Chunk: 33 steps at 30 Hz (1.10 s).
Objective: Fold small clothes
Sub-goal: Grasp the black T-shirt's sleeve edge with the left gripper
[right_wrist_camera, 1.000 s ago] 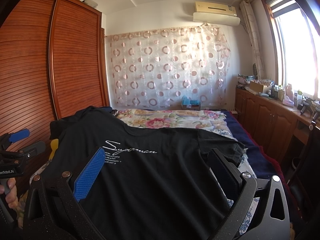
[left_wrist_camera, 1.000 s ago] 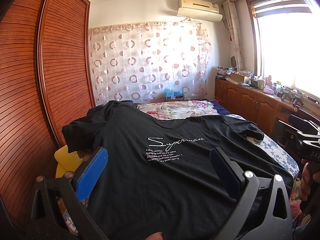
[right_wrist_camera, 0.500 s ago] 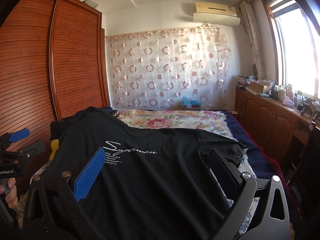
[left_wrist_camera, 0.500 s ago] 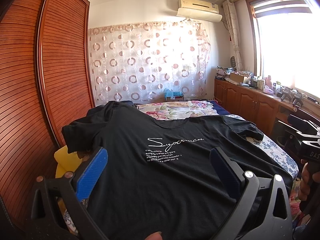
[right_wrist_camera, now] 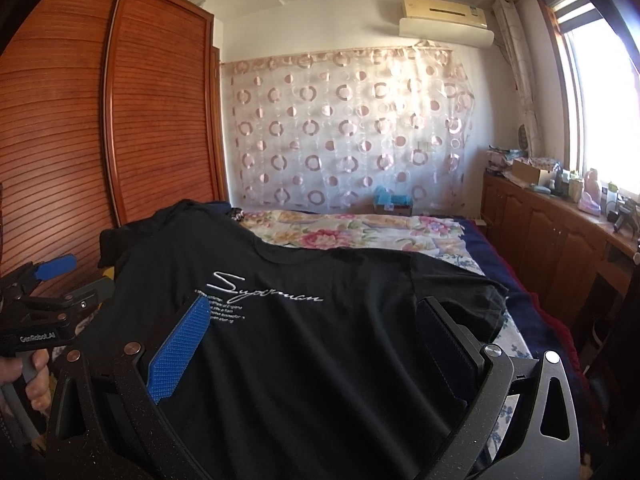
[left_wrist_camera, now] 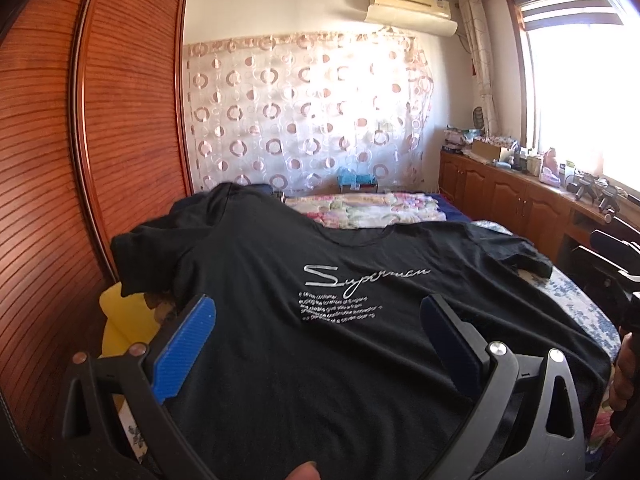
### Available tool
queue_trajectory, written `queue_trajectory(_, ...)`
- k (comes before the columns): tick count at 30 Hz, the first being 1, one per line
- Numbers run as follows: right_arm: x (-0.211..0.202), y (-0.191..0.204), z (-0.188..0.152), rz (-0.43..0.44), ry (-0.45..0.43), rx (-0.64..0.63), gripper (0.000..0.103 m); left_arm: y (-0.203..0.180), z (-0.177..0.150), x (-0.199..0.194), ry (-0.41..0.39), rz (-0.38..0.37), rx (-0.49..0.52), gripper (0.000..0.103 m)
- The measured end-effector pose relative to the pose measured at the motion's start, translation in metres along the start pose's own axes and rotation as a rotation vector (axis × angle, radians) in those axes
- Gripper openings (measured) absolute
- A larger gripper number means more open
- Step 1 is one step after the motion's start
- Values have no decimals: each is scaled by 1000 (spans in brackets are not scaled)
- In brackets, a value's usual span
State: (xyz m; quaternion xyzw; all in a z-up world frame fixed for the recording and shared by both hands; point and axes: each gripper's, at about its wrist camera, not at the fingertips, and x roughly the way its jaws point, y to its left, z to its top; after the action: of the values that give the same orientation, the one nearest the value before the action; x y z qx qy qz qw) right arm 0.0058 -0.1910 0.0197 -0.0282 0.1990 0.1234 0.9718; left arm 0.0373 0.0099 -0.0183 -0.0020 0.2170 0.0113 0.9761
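Observation:
A black T-shirt with white "Superman" print lies spread flat, front up, on the bed, collar away from me; it also shows in the right wrist view. My left gripper is open and empty, hovering over the shirt's lower left part. My right gripper is open and empty, hovering over the shirt's lower right part. The left gripper's body shows at the left edge of the right wrist view. Both sleeves lie spread out to the sides.
The bed carries a floral quilt beyond the shirt. A wooden wardrobe stands close on the left. Low cabinets with clutter run along the right under the window. A yellow object sits at the bed's left edge.

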Motion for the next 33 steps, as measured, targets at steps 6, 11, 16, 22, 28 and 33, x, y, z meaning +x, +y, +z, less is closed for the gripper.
queue_trajectory(6, 34, 9, -12, 46, 64, -20, 103, 32, -6, 31, 80, -47, -49, 103)
queue_trajectory(11, 69, 18, -22, 100, 147, -19, 102, 62, -5, 38, 90, -15, -36, 103)
queue_trajectory(16, 89, 28, -31, 142, 210, -9, 102, 113, 5, 45, 109, -7, -59, 103)
queue_trajectory(22, 102, 40, -40, 147, 252, -56, 102, 179, 20, 55, 130, 43, -101, 93)
queue_trajectory(28, 116, 48, -44, 147, 282, -104, 102, 229, 33, 74, 159, 38, -152, 79)
queue_trajectory(33, 124, 49, -49, 164, 327, -91, 102, 249, 36, 107, 220, 48, -171, 78)
